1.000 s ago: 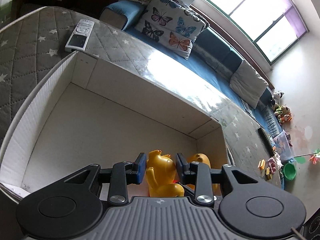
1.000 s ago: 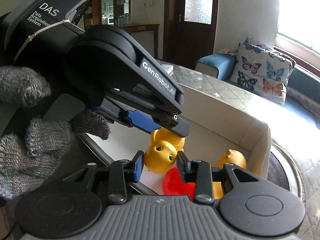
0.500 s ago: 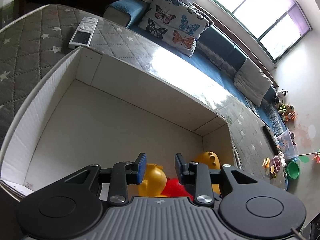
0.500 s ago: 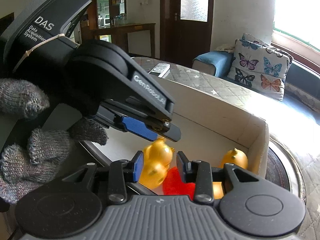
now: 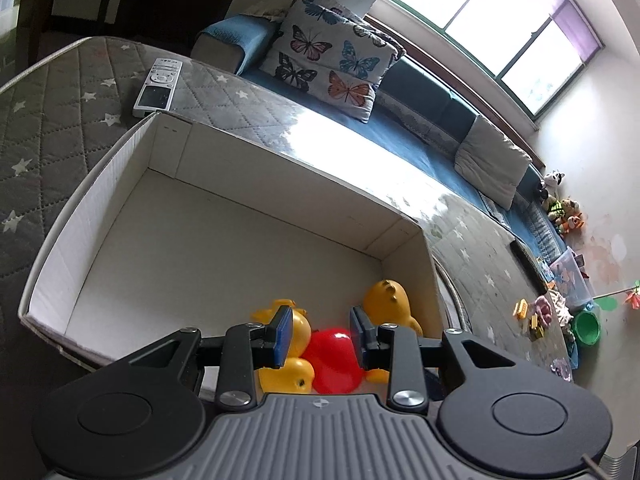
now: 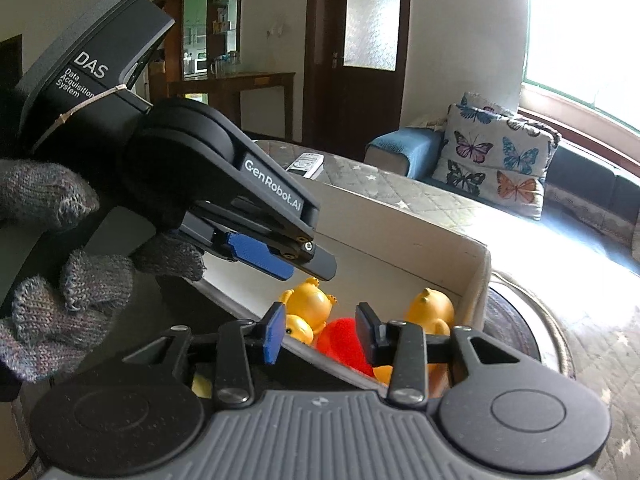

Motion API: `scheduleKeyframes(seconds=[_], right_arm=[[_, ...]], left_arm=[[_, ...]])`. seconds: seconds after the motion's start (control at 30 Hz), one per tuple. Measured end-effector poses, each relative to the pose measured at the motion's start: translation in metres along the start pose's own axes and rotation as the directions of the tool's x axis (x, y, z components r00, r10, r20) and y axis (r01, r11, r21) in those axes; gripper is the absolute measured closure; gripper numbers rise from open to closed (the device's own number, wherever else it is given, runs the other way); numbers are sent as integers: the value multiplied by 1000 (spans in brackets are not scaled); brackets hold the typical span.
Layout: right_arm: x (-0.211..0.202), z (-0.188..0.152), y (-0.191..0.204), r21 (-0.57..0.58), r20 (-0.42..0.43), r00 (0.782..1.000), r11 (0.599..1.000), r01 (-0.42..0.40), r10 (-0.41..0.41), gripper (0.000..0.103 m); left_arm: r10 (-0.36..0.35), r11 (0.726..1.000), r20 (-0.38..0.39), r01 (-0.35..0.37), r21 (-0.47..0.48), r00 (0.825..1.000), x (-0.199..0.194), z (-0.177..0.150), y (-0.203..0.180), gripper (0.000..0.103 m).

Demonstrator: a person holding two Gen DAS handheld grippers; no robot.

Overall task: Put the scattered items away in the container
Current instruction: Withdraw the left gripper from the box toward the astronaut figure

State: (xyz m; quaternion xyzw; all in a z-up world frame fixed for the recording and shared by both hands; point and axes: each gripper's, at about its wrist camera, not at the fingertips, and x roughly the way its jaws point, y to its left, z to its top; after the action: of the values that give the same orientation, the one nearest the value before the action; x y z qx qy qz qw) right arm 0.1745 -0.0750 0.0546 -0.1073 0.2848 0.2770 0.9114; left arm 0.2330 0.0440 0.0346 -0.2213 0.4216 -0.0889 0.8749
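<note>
We recorded one white cardboard box, open-topped, low-walled and rectangular, its corrugated edge showing along the rim, standing on a grey quilted table cover printed with pale stars. Contents, all gathered in the box's near right corner: one glossy yellow bear-like toy lying on its side, stubby limbs up; one smooth red toy, rounded and shiny, touching the first; one deeper orange-yellow figure with small ears, against the right wall. The rest of the box floor was bare white card. We held the left gripper above that corner, its blue-padded jaws parted and clasping nothing, the toys visible below the gap. In the right wrist view we saw the right gripper at the near wall of the box, jaws likewise spread and empty, with the left tool in a grey knitted glove just ahead of it. A white remote control lay on the cover beyond the far corner; a butterfly-print cushion rested on the blue sofa behind.
</note>
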Motion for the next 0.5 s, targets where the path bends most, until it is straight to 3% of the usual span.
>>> scheduleKeyframes(seconds=[0.5], right_arm=[[-40,-37,3,48,5,999,997,54,-54,49]], left_arm=[[-22,998,8,21,67,1000,-21,-33,-24,68]])
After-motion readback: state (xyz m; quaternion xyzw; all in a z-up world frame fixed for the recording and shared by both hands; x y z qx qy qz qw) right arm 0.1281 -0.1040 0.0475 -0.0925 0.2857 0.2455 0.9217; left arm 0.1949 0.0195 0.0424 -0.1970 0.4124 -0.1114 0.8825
